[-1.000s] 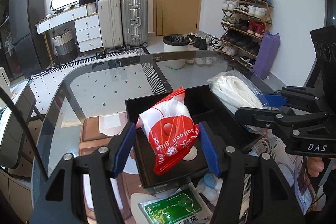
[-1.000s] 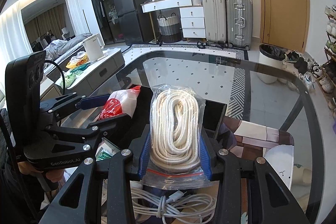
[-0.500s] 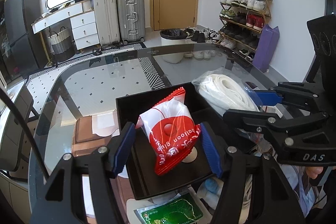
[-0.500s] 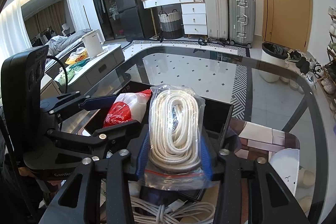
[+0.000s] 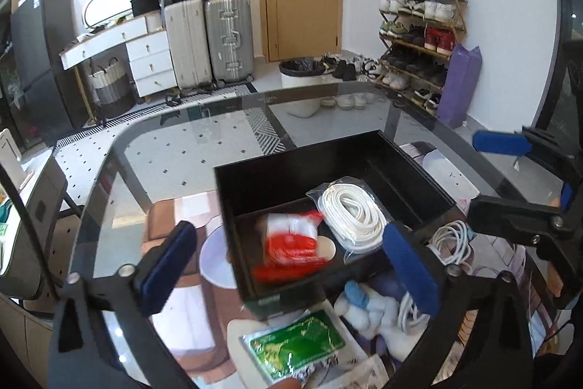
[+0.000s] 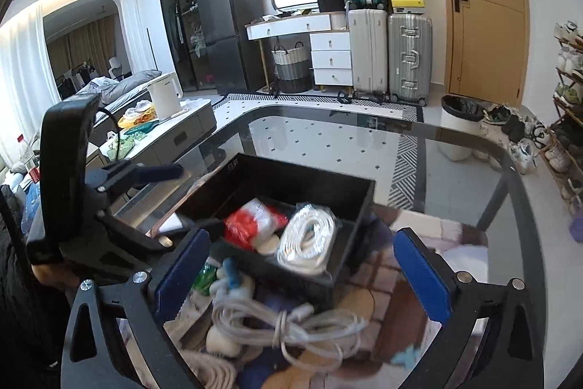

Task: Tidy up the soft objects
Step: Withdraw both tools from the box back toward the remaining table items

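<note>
**Both claws let go, two packets down in the black box**

Nearest to us, the left claw (image 5: pixel 288 265) stands with its blue pads spread wide and nothing between them; its jaws have just been opening. Same story for the right claw (image 6: pixel 300 270): jaws just opened, pads apart, empty. Below and just ahead of the left claw lies the red-and-white plastic packet (image 5: pixel 293 245), blurred, down in the near compartment of the black rectangular box (image 5: pixel 328 155). Right beside it, touching or nearly so, the clear bag of coiled white rope (image 5: pixel 351 219) leans toward the box's right side, ahead of the right claw and lower than its pads.

Here is the worry: still outside, on the glass worktop (image 5: pixel 189 148) close under the claws, sit a green foil sachet (image 5: pixel 298 343), a white-and-blue plush toy (image 5: pixel 368 307) and a loose bundle of white cable (image 6: pixel 288 323). That cable looks floppy, so a pinch on one strand could drag loops out and snag the toy. The two claws also work close together, and could knock one another or nudge the box on the slick glass.
</note>
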A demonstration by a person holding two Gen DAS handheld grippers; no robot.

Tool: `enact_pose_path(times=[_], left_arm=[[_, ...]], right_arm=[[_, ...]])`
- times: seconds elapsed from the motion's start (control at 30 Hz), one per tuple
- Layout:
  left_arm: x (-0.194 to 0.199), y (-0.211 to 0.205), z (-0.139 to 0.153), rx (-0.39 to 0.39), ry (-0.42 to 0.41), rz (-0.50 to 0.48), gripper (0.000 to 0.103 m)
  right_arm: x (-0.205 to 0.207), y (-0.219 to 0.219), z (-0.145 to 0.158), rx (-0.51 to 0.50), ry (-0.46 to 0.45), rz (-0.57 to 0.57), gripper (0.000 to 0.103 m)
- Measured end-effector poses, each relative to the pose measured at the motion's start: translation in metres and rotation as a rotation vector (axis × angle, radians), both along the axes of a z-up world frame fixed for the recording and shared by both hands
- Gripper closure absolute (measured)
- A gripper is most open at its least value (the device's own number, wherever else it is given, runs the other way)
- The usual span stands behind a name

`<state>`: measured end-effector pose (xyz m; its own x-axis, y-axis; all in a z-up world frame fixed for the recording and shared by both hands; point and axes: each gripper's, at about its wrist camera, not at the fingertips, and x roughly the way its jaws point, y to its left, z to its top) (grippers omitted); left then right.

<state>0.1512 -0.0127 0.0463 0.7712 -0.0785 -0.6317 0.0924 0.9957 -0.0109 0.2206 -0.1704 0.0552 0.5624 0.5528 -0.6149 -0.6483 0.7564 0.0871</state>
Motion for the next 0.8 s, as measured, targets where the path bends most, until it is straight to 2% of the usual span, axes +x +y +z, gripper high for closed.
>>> enact_pose_path(times=[0.13, 0.27, 0.8], left_arm=[[-0.017, 0.009, 0.000, -0.020, -0.004, 0.017, 0.000], [-0.036, 0.015, -0.004, -0.008, -0.013, 0.038, 0.000], [-0.086, 0.023, -0.019, -0.014, -0.001, 0.064, 0.000]], right_arm=[[-0.017, -0.017, -0.002, 0.010, 0.009, -0.029, 0.001], [-0.031, -0.030, -0.007, 0.029, 0.025, -0.051, 0.001], [-0.076, -0.045, -0.028, 0.055, 0.115, -0.071, 0.001]])
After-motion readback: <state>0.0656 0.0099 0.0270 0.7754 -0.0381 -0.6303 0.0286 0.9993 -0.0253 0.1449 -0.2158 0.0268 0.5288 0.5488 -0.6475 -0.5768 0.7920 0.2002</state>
